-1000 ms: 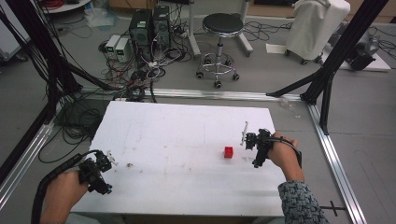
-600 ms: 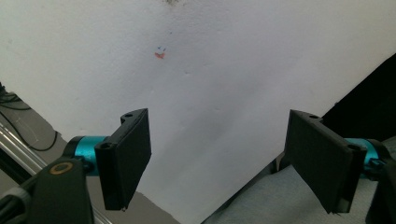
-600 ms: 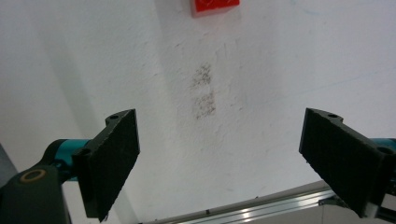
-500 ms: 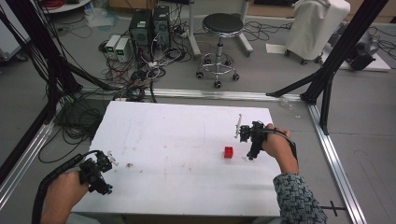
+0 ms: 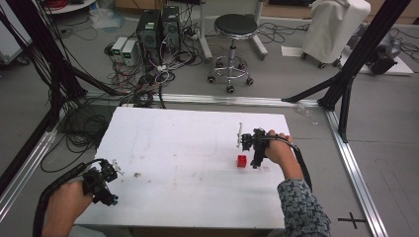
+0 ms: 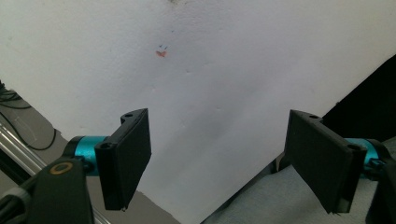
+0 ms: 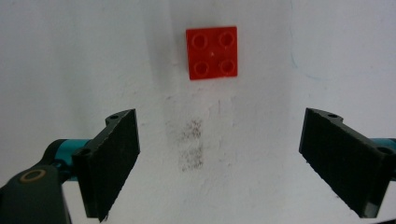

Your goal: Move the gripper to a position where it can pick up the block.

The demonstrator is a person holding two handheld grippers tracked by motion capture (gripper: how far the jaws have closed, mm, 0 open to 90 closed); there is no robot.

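A small red four-stud brick (image 5: pixel 241 160) lies on the white table (image 5: pixel 188 148), right of centre. My right gripper (image 5: pixel 255 157) hovers just to the right of it, pointing down at the table. In the right gripper view the brick (image 7: pixel 212 52) lies flat beyond the jaws, studs up, and my right gripper (image 7: pixel 219 163) is open with nothing between its jaws. My left gripper (image 5: pixel 109 170) rests near the table's front left corner. The left gripper view has that gripper (image 6: pixel 219 158) open over bare table by the edge.
A small dark speck (image 5: pixel 137 174) lies near the left gripper. A scuffed grey patch (image 7: pixel 192 144) marks the table below the brick. A red mark (image 6: pixel 160 53) shows on the table. Beyond the table stand a stool (image 5: pixel 232 29), computers (image 5: pixel 158 27) and cables. Black frame posts (image 5: pixel 356 54) rise at the right.
My right gripper has moved left and forward, closing in on the red brick's right side. The left gripper has stayed still.
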